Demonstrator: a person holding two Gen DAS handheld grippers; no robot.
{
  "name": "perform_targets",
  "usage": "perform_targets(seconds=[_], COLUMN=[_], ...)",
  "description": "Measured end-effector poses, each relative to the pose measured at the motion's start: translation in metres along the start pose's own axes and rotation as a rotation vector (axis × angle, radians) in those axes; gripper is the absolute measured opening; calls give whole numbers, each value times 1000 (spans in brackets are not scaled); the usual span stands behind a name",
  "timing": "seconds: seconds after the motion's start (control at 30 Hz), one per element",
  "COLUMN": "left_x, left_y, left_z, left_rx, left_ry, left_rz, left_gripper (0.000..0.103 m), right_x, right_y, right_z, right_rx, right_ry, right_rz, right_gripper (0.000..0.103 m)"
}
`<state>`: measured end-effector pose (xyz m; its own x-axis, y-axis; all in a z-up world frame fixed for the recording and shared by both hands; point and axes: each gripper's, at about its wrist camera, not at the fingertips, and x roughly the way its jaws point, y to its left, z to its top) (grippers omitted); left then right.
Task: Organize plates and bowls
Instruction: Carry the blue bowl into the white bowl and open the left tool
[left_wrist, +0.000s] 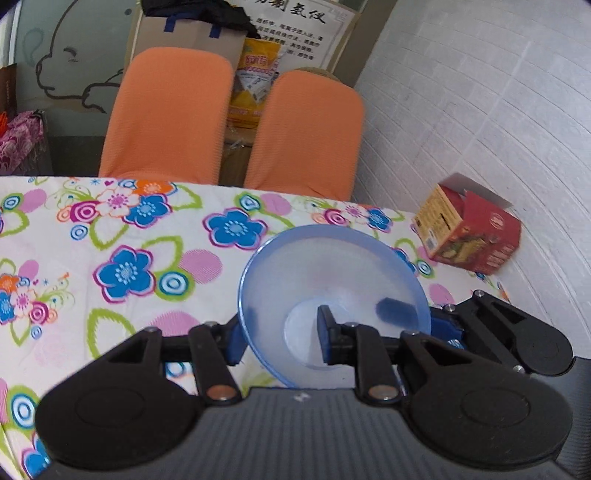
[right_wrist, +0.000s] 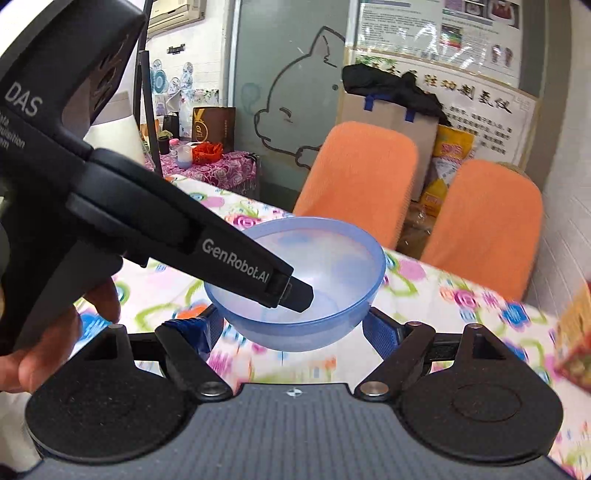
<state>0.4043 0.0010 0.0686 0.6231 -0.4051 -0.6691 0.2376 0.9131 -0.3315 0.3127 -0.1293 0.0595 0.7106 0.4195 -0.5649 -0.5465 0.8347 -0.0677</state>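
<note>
Above the flowered cloth of the bench (left_wrist: 110, 236), a translucent blue bowl (left_wrist: 332, 280) hangs tilted in the left gripper (left_wrist: 280, 336). Its jaws are clamped on the bowl's wall: one blue pad sits inside near the base, the other presses the outside, so the rim is pinched on one side only. The right wrist view shows the same bowl (right_wrist: 306, 280) lifted clear of the cloth, with the left gripper's black finger (right_wrist: 291, 291) reaching down into it. The right gripper (right_wrist: 295, 332) sits just below and before the bowl with its jaws apart, blue pads standing on either side of the bowl's underside, holding nothing.

The step in hand looks like carrying the bowl to its place, possibly with the right gripper coming in to steady it. A one-sided pinch on a thin plastic wall can let the bowl swing or slip, so the carry is best slow and level, and the bowl should be lowered until its base meets the cloth before the jaws part. If the right gripper takes a share, it should close on the opposite wall.

The bowl is pale blue, frosted and see-through, with a smooth rounded body, a small flat base and a slightly deeper blue rim. It looks light and empty. A red carton (left_wrist: 469, 232) stands at the bench's far corner by the wall, well apart from the bowl, and two orange chair backs (left_wrist: 170, 114) rise behind the bench.
</note>
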Motion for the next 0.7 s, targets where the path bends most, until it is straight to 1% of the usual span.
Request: perform_targets(seconds=[0.13, 0.27, 0.4, 0.47, 0.5, 0.57, 0.6, 0.67, 0.7], left_x=[-9, -7, -3, 1, 3, 6, 6, 5, 4], left_y=[-37, -63, -71, -71, -71, -72, -72, -69, -66], left_z=[-54, -100, -125, -131, -132, -133, -133, -131, -129], left_rx=[36, 91, 121, 126, 133, 150, 151, 141, 128], left_ry=[43, 94, 115, 119, 118, 104, 100, 93, 91], left_rz=[-45, -35, -16, -8, -2, 0, 6, 12, 6], left_gripper=[21, 21, 22, 32, 40, 48, 54, 56, 58], right_x=[-37, -50, -54, -58, -59, -61, -63, -66, -70], right_y=[2, 6, 8, 8, 8, 8, 8, 7, 6], right_z=[-43, -79, -102, -111, -113, -116, -119, -123, -126], right_rx=[51, 111, 160, 166, 160, 144, 145, 149, 154], right_ry=[43, 79, 84, 70, 71, 69, 75, 86, 86], right_rz=[-38, -53, -36, -33, -38, -46, -55, -68, -71], right_gripper=[70, 70, 70, 70, 70, 69, 69, 69, 69])
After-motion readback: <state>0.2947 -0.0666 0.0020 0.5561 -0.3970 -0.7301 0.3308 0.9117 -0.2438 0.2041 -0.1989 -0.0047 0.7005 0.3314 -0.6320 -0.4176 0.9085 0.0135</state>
